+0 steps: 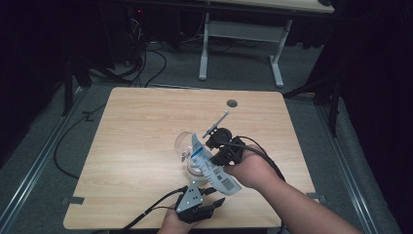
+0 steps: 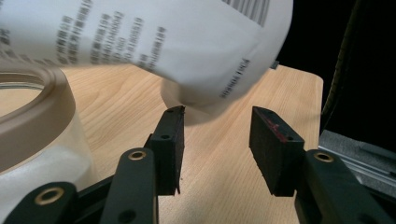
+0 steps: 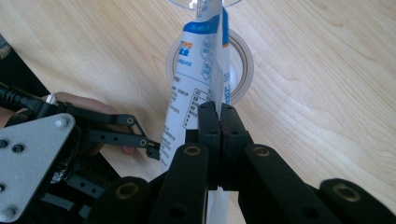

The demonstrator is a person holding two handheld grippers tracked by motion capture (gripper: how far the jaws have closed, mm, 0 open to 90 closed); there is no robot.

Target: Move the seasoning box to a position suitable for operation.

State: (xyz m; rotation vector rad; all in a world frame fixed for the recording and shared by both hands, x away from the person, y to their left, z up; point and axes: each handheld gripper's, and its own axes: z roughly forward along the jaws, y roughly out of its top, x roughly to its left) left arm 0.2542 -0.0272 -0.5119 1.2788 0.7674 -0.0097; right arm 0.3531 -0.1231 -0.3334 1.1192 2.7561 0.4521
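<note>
The desk is the biggest thing in front of me, a pale wooden top with a small dark round hole near its far edge. Beyond it, on the grey floor, stands a second desk on a white frame with cables trailing beside it.

Near the middle of my desk, a little toward my right, stands a clear round jar with a wide mouth; in the right gripper view its rim shows as a pale ring on the wood beneath the pouch.

Over that jar I hold a white pouch printed with blue panels, small text and a barcode. It slants from my right hand down toward the jar's mouth, its blue end lowest. In the left gripper view the pouch hangs above and just ahead of my left jaws, with the jar's rim at the left edge.

My right gripper has its jaws pressed together on the pouch, pinching the flat white material edge-on between the pads. In the high view it sits just right of the jar, my hand behind it.

My left gripper rests near the desk's near edge, below the pouch. Its jaws are spread, with only bare wood between them; they touch nothing.
</note>
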